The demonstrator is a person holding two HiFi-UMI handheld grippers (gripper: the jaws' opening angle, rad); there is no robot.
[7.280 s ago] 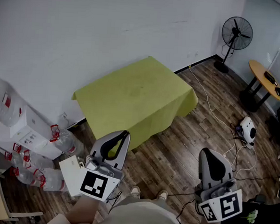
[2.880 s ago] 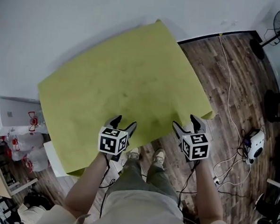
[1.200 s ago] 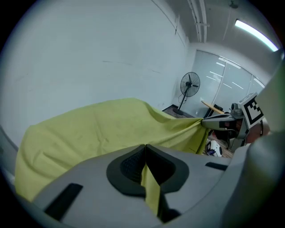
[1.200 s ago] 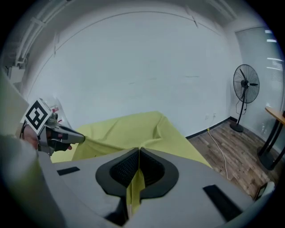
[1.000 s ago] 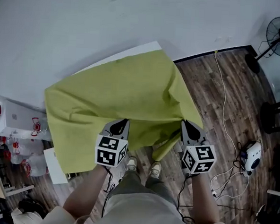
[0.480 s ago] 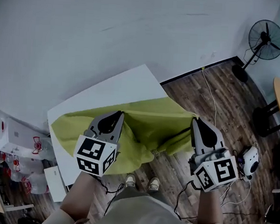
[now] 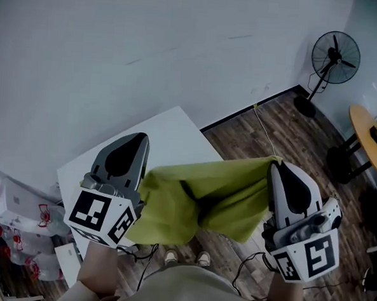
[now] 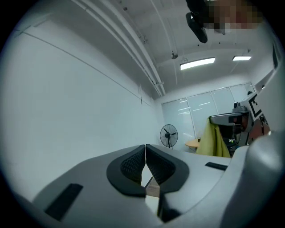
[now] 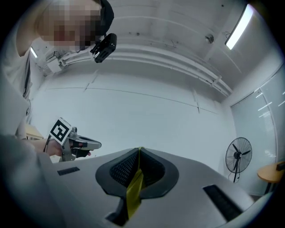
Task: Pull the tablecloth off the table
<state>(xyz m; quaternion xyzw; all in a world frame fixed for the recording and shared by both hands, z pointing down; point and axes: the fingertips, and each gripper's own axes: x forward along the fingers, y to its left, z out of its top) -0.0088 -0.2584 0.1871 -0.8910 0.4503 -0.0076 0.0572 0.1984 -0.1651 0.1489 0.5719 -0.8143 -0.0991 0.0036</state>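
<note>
Now my right tongs (image 9: 138, 154) pinch the yellow tablecloth (image 7: 198, 193), which hangs in the air clear of the white table (image 7: 170, 131) and reaches over to my left tongs (image 8: 145, 150). Those are squeezed shut, with black-and-white squares on their cube (image 7: 102, 215).

1. We see the left gripper (image 8: 145, 151) with its jaws closed, the ribbed dark pads (image 8: 129, 165) pressed together along a thin line.
2. Through the small gap below the pads we glimpse a sliver of white and brown.
3. Left of the jaws, we face a plain white wall (image 8: 67, 111).
4. Beyond the jaws stand a fan (image 8: 168, 135) and a round table (image 8: 193, 143).
5. At right, the yellow-green tablecloth (image 8: 213, 141) hangs from the right gripper (image 8: 218, 119).
6. Overhead, two ceiling lights (image 8: 197, 63) glow.
</note>
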